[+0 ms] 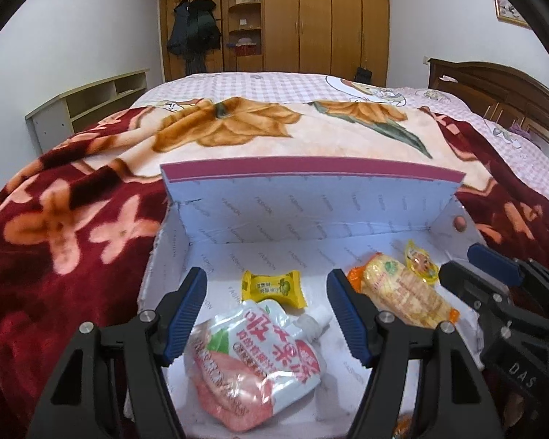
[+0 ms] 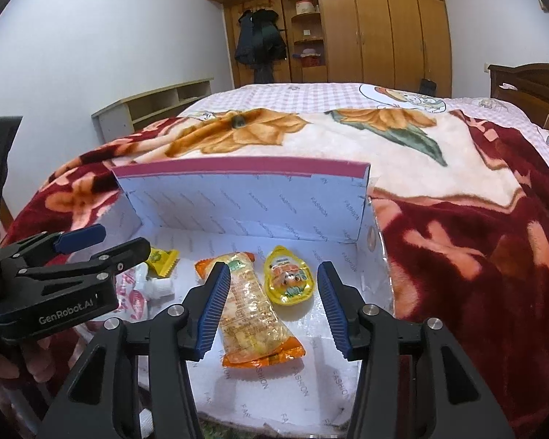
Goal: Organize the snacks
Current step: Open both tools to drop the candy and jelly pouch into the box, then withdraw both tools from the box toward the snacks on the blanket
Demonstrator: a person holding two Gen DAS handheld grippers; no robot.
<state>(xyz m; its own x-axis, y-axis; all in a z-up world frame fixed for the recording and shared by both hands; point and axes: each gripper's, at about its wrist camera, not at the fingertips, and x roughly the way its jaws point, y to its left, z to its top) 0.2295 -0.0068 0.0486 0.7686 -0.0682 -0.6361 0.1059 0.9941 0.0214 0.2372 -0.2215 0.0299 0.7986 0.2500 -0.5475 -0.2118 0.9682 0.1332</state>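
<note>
A white open box (image 1: 303, 197) (image 2: 245, 197) lies on a bed and holds several snacks. A pink and white spouted pouch (image 1: 252, 362) lies at the front left, partly hidden in the right wrist view (image 2: 135, 292). A small yellow candy (image 1: 272, 287) (image 2: 163, 261) lies behind it. A long orange and yellow cracker pack (image 1: 402, 289) (image 2: 252, 314) and a small yellow jelly pack (image 1: 421, 261) (image 2: 291, 280) lie on the right. My left gripper (image 1: 267, 314) (image 2: 102, 243) is open and empty above the pouch. My right gripper (image 2: 271, 307) (image 1: 468, 259) is open and empty above the cracker and jelly packs.
A red and cream floral blanket (image 1: 73, 219) (image 2: 475, 237) surrounds the box on the bed. A wooden headboard (image 1: 501, 84) is at the right. A low shelf (image 1: 88, 106) and a wardrobe (image 1: 311, 18) stand at the far end of the room.
</note>
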